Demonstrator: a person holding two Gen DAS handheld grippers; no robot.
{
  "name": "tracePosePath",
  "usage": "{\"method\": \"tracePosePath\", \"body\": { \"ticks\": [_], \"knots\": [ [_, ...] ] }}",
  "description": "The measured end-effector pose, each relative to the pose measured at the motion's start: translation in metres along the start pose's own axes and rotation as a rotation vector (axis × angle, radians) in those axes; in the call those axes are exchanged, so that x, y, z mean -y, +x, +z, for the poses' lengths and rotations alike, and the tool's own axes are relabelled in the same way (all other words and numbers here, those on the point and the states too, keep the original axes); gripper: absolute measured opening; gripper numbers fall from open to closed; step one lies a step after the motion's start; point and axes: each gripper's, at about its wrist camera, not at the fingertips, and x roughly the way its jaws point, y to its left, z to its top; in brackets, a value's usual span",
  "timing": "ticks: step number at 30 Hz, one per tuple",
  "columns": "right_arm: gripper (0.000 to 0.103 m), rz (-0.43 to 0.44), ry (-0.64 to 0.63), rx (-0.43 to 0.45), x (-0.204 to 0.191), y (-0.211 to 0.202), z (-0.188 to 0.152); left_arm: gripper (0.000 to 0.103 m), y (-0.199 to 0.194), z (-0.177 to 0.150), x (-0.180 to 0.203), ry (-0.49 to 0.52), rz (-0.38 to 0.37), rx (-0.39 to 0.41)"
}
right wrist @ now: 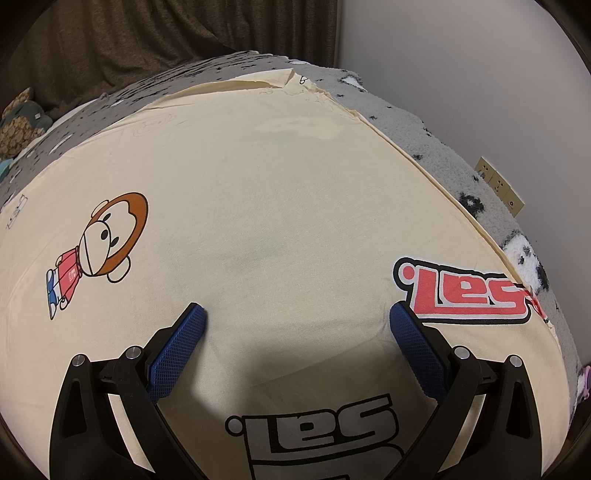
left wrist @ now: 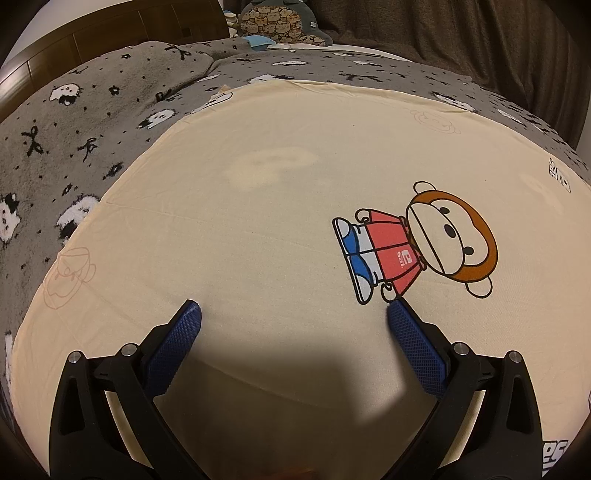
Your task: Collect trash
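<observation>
No piece of trash shows in either view. My left gripper (left wrist: 294, 314) is open and empty, its blue pads spread wide above a cream printed cloth (left wrist: 280, 229) on the bed. My right gripper (right wrist: 297, 314) is also open and empty, above the same cream cloth (right wrist: 295, 206). A cartoon monkey print (left wrist: 417, 242) lies just ahead and right of the left gripper; it also shows in the right wrist view (right wrist: 98, 251) at the far left.
A grey patterned blanket (left wrist: 92, 122) lies under the cloth and around it (right wrist: 454, 155). A wooden headboard (left wrist: 96, 40) and plush toys (left wrist: 277, 20) stand at the far end. A brown curtain (left wrist: 461, 40) and a white wall with sockets (right wrist: 498, 184) border the bed.
</observation>
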Motion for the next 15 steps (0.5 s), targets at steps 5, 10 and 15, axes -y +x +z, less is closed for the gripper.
{"method": "tracePosePath", "body": {
  "ticks": [5,10,15],
  "knots": [
    [0.101,0.000,0.000,0.000,0.0000,0.0000,0.0000,0.097,0.0001,0.0000,0.0000,0.000,-0.001,0.000],
    [0.101,0.000,0.000,0.000,-0.0001,0.0000,0.0001,0.097,0.0005,-0.0007,0.0001,-0.003,-0.004,-0.002],
    [0.101,0.000,0.000,0.000,-0.0002,0.0000,0.0001,0.097,0.0003,-0.0009,-0.0001,-0.003,-0.002,0.001]
  ]
}}
